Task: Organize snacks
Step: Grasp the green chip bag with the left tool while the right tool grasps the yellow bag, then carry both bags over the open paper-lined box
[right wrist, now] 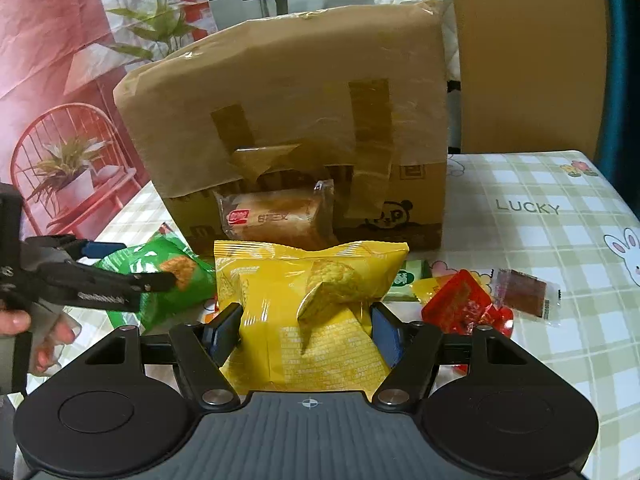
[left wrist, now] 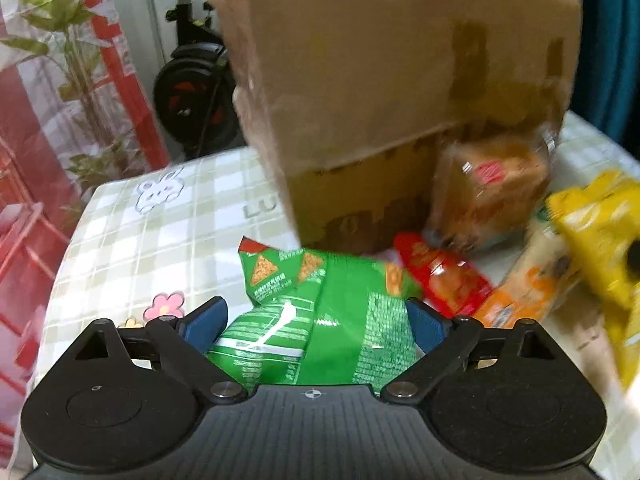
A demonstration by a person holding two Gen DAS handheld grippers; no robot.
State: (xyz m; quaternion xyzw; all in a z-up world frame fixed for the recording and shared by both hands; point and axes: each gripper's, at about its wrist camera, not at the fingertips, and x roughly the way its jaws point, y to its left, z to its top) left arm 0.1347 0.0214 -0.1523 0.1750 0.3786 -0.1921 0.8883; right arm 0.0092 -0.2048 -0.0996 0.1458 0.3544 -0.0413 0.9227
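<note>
My left gripper [left wrist: 316,320] is shut on a green chip bag [left wrist: 320,320], held in front of the cardboard box [left wrist: 380,80]. In the right wrist view the left gripper [right wrist: 120,268] grips that green bag [right wrist: 168,276] at the left. My right gripper [right wrist: 306,332] is shut on a yellow chip bag [right wrist: 312,312], which also shows at the right of the left wrist view [left wrist: 596,240]. A wrapped bread [right wrist: 276,216] leans against the box [right wrist: 288,120]; it shows blurred in the left wrist view [left wrist: 488,188].
Small snacks lie on the checked tablecloth [right wrist: 540,200]: a red packet [right wrist: 460,300], a brown wrapped bar [right wrist: 520,288], a green-white packet [right wrist: 408,278]. A red packet [left wrist: 444,276] and an orange one [left wrist: 520,292] show in the left view. A red chair [right wrist: 68,160] stands behind.
</note>
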